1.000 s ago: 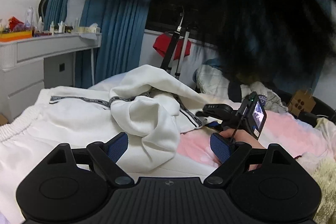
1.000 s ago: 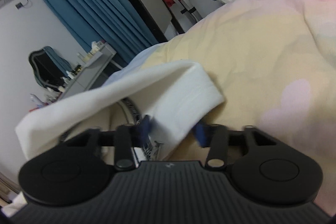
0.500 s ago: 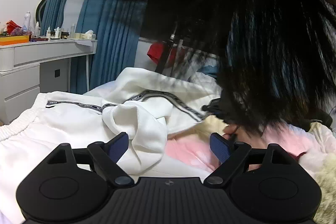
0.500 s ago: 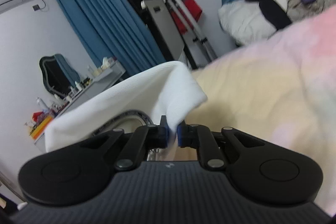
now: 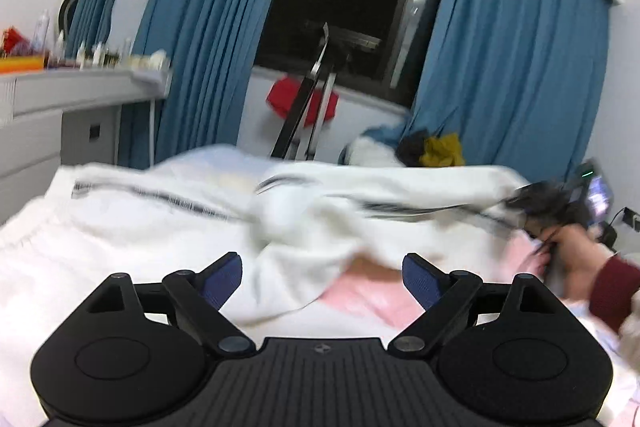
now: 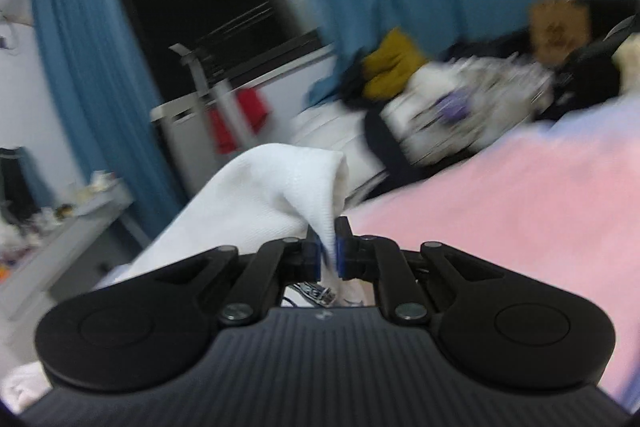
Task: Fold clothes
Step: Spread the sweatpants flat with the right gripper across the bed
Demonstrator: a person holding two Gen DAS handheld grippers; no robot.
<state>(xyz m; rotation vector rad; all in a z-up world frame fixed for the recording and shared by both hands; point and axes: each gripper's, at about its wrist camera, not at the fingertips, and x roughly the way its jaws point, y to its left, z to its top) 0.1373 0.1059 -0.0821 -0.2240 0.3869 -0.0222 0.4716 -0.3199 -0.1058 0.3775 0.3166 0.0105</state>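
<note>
Fleece — white garment (image 5: 168, 227) soft, floppy; my right gripper (image 6: 328, 253) pinches its cuff, left gripper (image 5: 322, 277) gapes empty — next hold: hem.

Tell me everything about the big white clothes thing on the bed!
The white garment is soft, thick knit cloth with a black patterned stripe running along it and a gathered band at its left edge. It lies rumpled across the pink blanket. One end is stretched out to the right, where the right gripper has its jaws shut on a ribbed end. The left gripper is open just above a loose fold, not gripping it. The picture is blurred, so finer details are unclear.
</note>
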